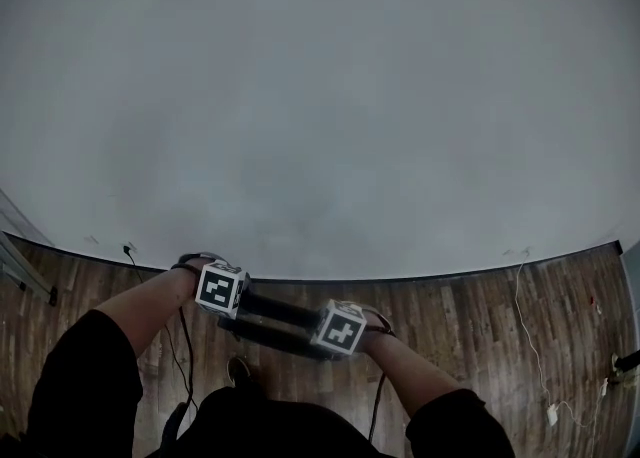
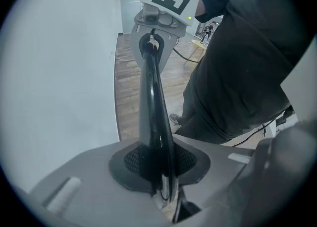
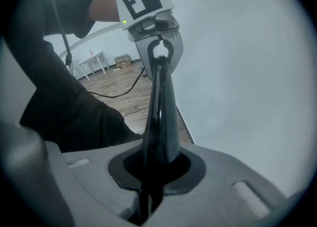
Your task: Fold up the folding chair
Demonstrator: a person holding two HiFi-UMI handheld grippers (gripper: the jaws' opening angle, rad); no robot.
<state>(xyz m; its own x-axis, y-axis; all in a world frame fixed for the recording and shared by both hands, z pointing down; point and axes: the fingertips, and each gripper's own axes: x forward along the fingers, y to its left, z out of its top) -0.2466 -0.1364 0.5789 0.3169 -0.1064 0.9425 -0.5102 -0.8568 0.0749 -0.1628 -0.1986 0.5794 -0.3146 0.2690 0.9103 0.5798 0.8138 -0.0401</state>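
White wall [image 1: 320,96], wood floor [image 1: 470,316]: L gripper [image 2: 159,171] & R gripper [image 3: 156,169], jaws near-closed, both clamp folding chair [image 1: 278,318] edge.

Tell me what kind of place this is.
Probably an indoor studio or workroom: a brown wood-plank floor, a broad plain pale grey wall, a loose white cable trailing across the floor, and a small white table farther off.

Head view looks steeply down at the wooden floor [image 1: 480,326]. The gripper views face each other, close along the shared chair rail [image 2: 151,112], toward the right hand-held gripper [image 2: 151,47] and left hand-held gripper [image 3: 159,55].
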